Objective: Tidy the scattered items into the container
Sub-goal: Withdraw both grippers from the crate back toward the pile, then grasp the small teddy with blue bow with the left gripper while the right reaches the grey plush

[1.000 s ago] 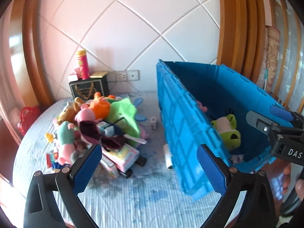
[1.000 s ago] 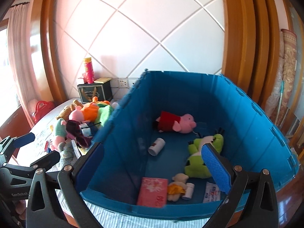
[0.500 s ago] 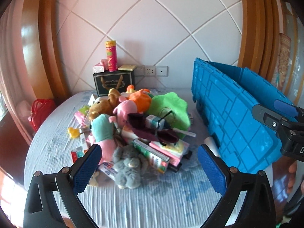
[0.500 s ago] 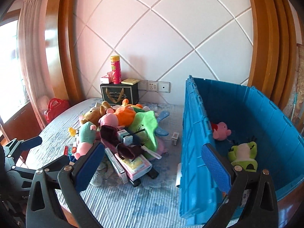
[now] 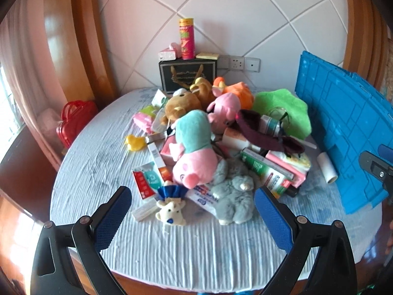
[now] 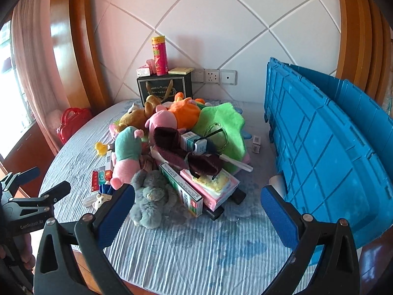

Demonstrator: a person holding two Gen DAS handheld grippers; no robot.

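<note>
Two grippers hang spread wide and empty over the surface [image 5: 196, 250]: the left gripper [image 5: 192, 217] low in its frame, just short of the grey plush [image 5: 233, 196], the right gripper [image 6: 197, 212] likewise in its own. The toy heap [image 6: 176, 142] fills mid-frame, and the blue container [image 6: 326, 152] stands at right, beside it.

Toy pile [image 5: 216, 142] on table [image 5: 196, 253] centre. Crate [image 6: 326, 152] at 3 o'clock. Gift box [image 5: 188, 75] at 12 o'clock behind pile, canister [image 5: 186, 38] on it. Handbag [image 5: 73, 118] at 9 o'clock.
</note>
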